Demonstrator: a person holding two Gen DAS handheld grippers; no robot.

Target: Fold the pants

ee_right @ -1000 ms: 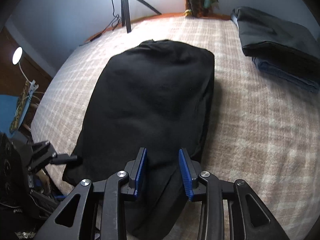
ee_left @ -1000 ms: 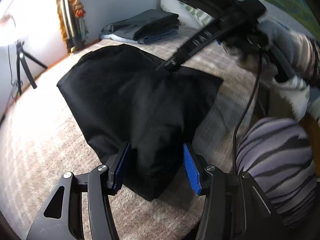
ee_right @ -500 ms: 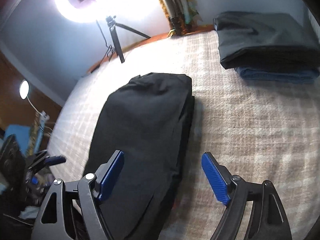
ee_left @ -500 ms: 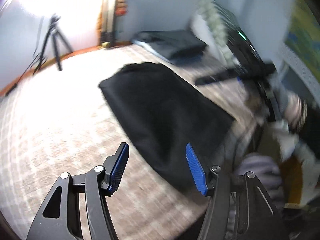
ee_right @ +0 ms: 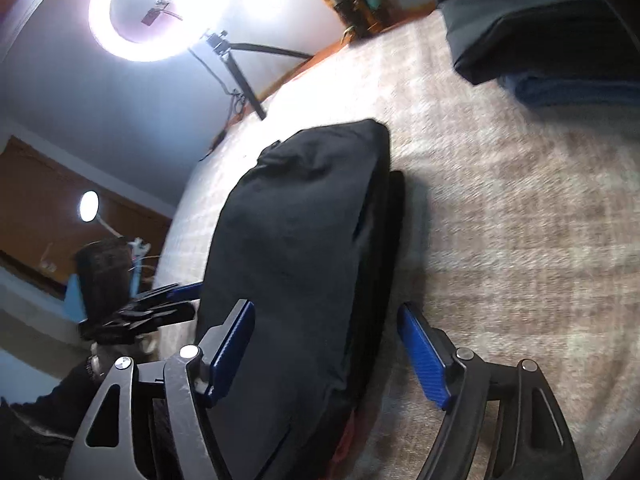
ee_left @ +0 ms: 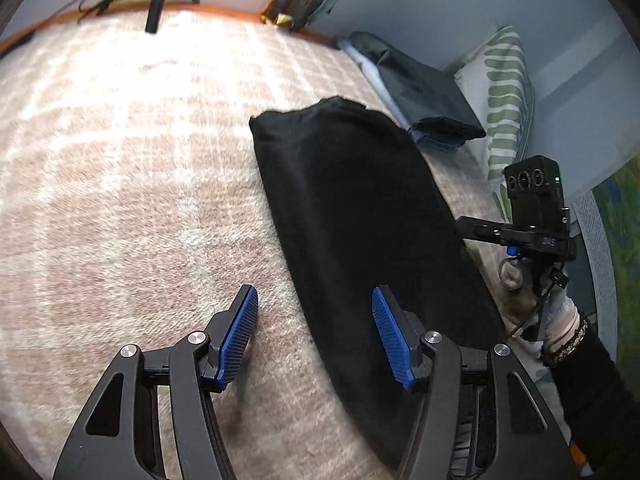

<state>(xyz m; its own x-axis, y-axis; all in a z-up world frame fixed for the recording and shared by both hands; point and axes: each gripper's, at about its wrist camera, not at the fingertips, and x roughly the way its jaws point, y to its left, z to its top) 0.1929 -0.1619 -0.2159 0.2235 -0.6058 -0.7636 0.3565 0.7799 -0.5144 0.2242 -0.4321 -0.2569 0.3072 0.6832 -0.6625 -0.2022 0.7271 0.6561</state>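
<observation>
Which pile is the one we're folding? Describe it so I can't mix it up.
On the pale checked bedspread, find the long black pants lying alone mid-bed. Unlike the grey-and-blue folded stack near the striped pillow, they're solid black and unstacked.

Black grippers (ee_left: 314,334), ribbed blue pads (ee_left: 390,340)

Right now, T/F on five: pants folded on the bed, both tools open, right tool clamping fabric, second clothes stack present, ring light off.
1. The black pants lie folded on the plaid bed cover. True.
2. The left tool and right tool are both open. True.
3. The right tool clamps the pants. False: its pads stand clear of the fabric.
4. Another folded clothes stack sits farther back. True.
5. The ring light is off. False: it glows brightly.
</observation>
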